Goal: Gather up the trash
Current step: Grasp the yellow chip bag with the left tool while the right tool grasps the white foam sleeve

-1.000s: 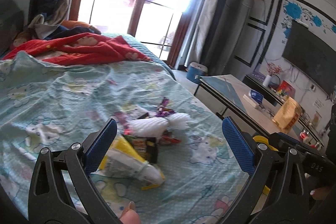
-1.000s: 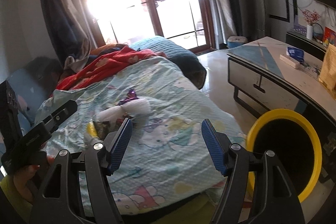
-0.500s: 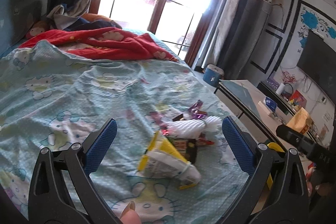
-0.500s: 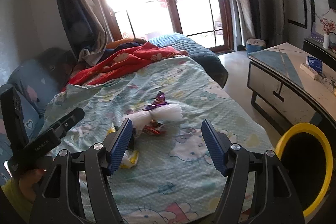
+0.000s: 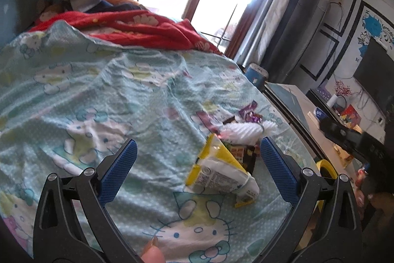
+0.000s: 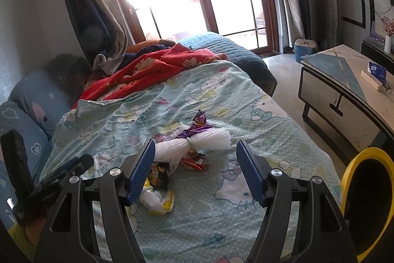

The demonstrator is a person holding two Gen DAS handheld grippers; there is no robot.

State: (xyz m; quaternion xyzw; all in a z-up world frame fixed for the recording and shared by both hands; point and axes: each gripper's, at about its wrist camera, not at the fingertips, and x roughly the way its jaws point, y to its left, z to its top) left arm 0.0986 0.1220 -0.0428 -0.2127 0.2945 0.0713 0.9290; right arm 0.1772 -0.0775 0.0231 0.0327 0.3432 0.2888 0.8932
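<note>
A small heap of trash lies on the bed's teal cartoon-print cover: a yellow and white packet, white foam netting, a purple wrapper and dark snack wrappers. My left gripper is open and empty, just short of the yellow packet. My right gripper is open and empty above the same heap; there the foam netting, purple wrapper, a red wrapper and the yellow packet show. A yellow-rimmed bin stands at the bed's right.
A red blanket and pillows lie at the bed's far end. A low white cabinet stands to the right across a strip of floor. A blue tub sits by the window doors.
Both grippers have swung left toward the bed and come closer to the heap of trash. Both stayed open and empty.
</note>
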